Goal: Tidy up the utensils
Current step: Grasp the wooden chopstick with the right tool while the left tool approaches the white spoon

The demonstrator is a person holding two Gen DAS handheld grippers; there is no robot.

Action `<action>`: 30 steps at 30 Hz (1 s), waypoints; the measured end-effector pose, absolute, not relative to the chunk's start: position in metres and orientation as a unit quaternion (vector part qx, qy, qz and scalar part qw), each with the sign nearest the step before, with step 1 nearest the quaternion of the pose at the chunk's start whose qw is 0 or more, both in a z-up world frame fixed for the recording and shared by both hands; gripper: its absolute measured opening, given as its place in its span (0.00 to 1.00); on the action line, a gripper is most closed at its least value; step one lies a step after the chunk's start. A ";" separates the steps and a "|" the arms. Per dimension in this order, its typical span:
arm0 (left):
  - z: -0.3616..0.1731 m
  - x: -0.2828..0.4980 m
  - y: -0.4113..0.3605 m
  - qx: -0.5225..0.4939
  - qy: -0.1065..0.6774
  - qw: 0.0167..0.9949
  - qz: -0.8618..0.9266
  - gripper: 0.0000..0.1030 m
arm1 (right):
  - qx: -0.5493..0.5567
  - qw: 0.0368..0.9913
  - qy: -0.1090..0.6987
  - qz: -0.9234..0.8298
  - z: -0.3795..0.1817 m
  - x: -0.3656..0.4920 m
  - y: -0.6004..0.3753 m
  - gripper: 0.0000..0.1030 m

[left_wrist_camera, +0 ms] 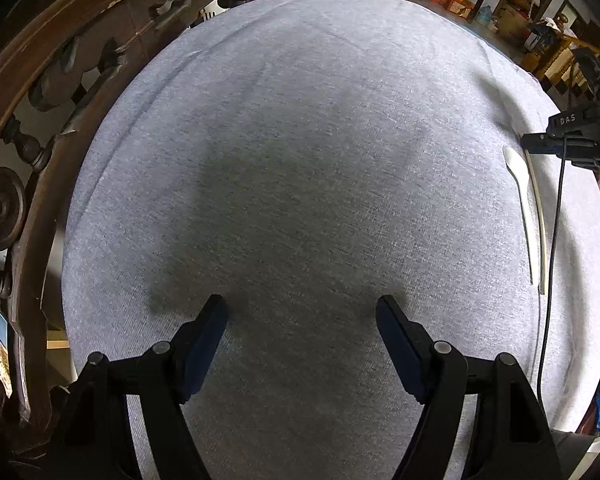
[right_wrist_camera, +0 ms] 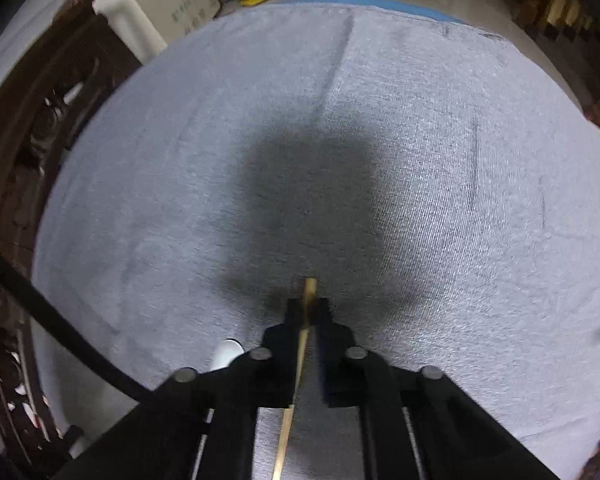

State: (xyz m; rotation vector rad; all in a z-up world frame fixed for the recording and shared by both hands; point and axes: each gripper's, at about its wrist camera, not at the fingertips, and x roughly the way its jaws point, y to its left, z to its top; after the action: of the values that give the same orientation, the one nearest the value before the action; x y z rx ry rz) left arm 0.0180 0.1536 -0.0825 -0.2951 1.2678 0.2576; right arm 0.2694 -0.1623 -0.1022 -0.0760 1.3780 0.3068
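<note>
Chopstick point(right_wrist_camera: 310, 292) clamped between right tool point(right_wrist_camera: 307, 307) pads, tip protruding.

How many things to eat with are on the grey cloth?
2. A white spoon lies near the cloth's right edge, and a pale chopstick lies right beside it, its far end pinched in the right gripper. More may be hidden from view.

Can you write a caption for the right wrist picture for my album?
Right claw shut on a chopstick above the grey cloth.
</note>
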 end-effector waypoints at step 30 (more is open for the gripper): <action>-0.061 0.244 0.041 -0.093 0.697 0.710 0.028 0.75 | -0.128 0.677 0.709 0.150 -0.126 0.275 -0.206 0.09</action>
State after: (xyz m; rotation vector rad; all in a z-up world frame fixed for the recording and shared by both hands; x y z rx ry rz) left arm 0.2443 0.0406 -0.0611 -0.2072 1.5472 0.0615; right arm 0.2747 -0.2056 -0.1264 -0.2875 1.5928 0.3367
